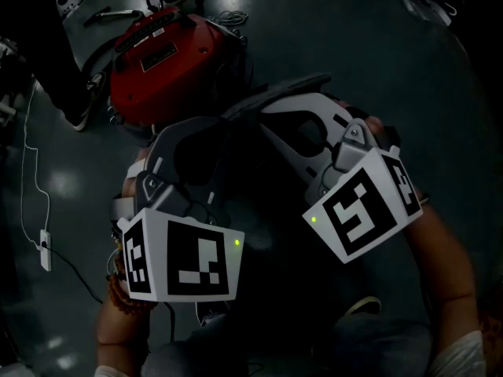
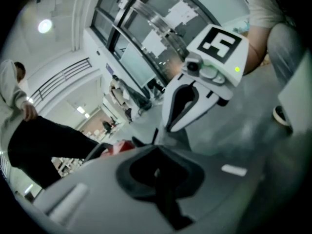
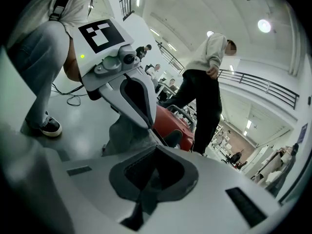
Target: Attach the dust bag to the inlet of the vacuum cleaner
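Note:
The red vacuum cleaner [image 1: 165,61] stands on the dark floor ahead of me; its red body also shows in the right gripper view [image 3: 171,123]. A grey dust bag [image 3: 122,130] hangs just in front of it, with both grippers meeting at its top edge. My left gripper [image 1: 228,120] is shut, and seen from the right gripper view its fingertips [image 3: 148,126] pinch the bag. My right gripper [image 1: 269,107] is shut too, its fingertips [image 2: 163,130] on the same grey bag [image 2: 178,140]. The vacuum's inlet is hidden.
A person in black trousers [image 3: 204,96] stands close behind the vacuum. A white power strip [image 1: 45,250] with its cable lies on the floor at left. My own shoe [image 3: 48,126] is near the bag. Tools lie on a grey surface [image 1: 110,14] beyond.

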